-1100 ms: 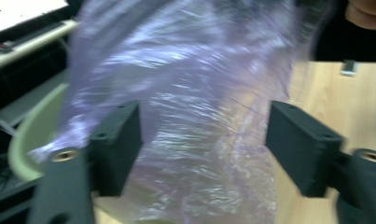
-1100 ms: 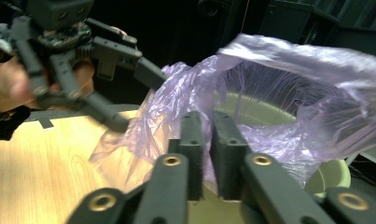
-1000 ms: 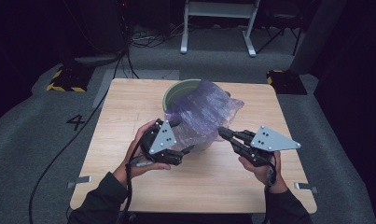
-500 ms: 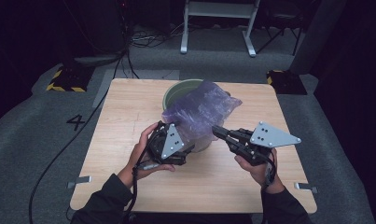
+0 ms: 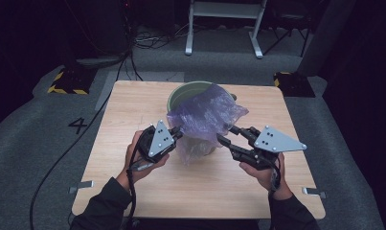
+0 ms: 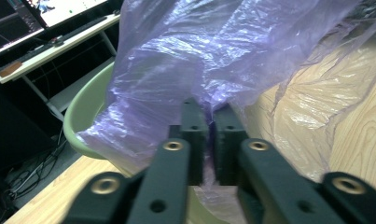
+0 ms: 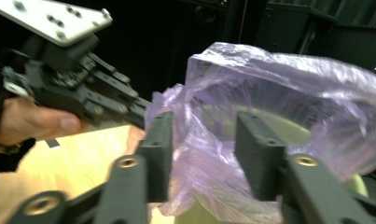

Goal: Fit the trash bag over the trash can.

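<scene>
A crumpled purple plastic bag [image 5: 205, 115] drapes over a green bucket [image 5: 190, 88] at the middle of the wooden table [image 5: 133, 105]. My left gripper [image 5: 177, 132] reaches the bag's left side. In the left gripper view its jaws [image 6: 209, 109] have just closed and pinch a fold of the bag [image 6: 199, 56] in front of the bucket rim [image 6: 83, 112]. My right gripper [image 5: 226, 134] is at the bag's right side. Its jaws [image 7: 204, 126] have just been opening and stand apart, with loose bag film [image 7: 279, 79] between them. The left gripper [image 7: 83, 88] shows beyond.
The bucket stands toward the table's far edge, with bare wood on both sides and in front. Metal brackets [image 5: 83, 184] sit at the near corners. A white frame [image 5: 224, 19] and cables lie on the dark floor beyond the table.
The left gripper has rolled so its plate tilts up, and its jaws have come together on the bag. The right gripper's jaws have spread apart. Both hands stayed in place.
</scene>
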`<state>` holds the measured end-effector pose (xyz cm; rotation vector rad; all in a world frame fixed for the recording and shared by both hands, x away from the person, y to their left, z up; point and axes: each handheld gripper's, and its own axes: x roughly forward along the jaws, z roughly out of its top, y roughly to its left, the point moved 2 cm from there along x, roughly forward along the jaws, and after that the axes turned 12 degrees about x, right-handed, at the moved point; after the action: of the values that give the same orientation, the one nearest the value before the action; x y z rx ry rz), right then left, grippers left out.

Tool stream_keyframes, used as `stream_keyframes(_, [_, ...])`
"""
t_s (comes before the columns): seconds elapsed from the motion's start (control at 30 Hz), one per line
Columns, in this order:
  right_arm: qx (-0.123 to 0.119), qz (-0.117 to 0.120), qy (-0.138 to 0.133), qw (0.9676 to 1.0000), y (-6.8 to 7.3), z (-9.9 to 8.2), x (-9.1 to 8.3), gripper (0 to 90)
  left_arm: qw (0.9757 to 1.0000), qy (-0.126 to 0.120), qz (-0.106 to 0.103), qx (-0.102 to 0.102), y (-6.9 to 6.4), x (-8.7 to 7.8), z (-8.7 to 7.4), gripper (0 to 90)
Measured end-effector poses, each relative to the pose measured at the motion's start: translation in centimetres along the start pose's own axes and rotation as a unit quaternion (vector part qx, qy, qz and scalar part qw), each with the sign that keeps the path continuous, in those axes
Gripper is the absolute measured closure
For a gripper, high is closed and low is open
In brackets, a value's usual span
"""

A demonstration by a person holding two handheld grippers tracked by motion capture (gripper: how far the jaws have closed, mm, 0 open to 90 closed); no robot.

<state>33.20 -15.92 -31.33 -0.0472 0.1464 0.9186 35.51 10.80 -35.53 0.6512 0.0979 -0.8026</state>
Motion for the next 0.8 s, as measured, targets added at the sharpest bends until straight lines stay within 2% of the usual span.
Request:
stream_keyframes(0.07, [-0.009,-0.011,0.0,0.9999,-0.2,-0.2,-0.2,48.9,1.0,0.001,-0.008,-0.006,0.2,-0.1,-0.1,89.0])
stream_keyframes(0.1, [-0.009,-0.011,0.0,0.9999,-0.2,-0.2,-0.2,48.9,1.0,0.001,-0.008,-0.006,0.2,-0.1,-0.1,89.4])
stream_keyframes(0.13, [-0.019,-0.027,0.005,0.9995,-0.4,-0.7,-0.4,43.8,0.9999,-0.001,-0.008,-0.014,0.6,-0.2,-0.1,89.5])
stream_keyframes(0.17, [-0.02,-0.029,0.007,0.9993,-0.5,-0.9,-0.5,41.8,0.9998,-0.003,-0.007,-0.018,0.8,-0.3,-0.1,89.5])
stream_keyframes(0.27, [-0.017,-0.048,0.011,0.9987,-1.2,-1.8,-1.3,38.0,0.9993,-0.009,-0.009,-0.036,1.4,-0.5,-0.3,89.6])
stream_keyframes(0.37, [-0.013,-0.063,0.012,0.9979,-2.0,-2.5,-2.1,35.5,0.9991,-0.007,-0.007,-0.041,1.7,-0.5,-0.5,89.6])
stream_keyframes(0.5, [0.001,-0.08,0.012,0.9967,-3.0,-3.1,-2.8,33.7,0.9988,-0.006,-0.007,-0.049,2.0,-0.5,-0.8,89.6])
stream_keyframes(0.53, [0.014,-0.089,0.015,0.9958,-3.6,-3.4,-3.0,32.8,0.9984,-0.006,-0.008,-0.055,2.2,-0.5,-1.1,89.7])
stream_keyframes(0.63, [0.019,-0.103,0.016,0.9944,-4.1,-3.8,-2.9,32.3,0.9983,0.001,-0.006,-0.057,2.3,-0.3,-1.5,89.6])
stream_keyframes(0.73, [0.027,-0.108,0.015,0.9936,-4.3,-4.1,-2.8,32.3,0.9982,0.007,-0.003,-0.06,2.3,-0.2,-2.1,89.7])
stream_keyframes(0.8, [0.04,-0.104,0.015,0.9937,-4.4,-4.3,-2.5,32.4,0.998,0.01,-0.004,-0.062,2.3,-0.1,-2.5,89.6])
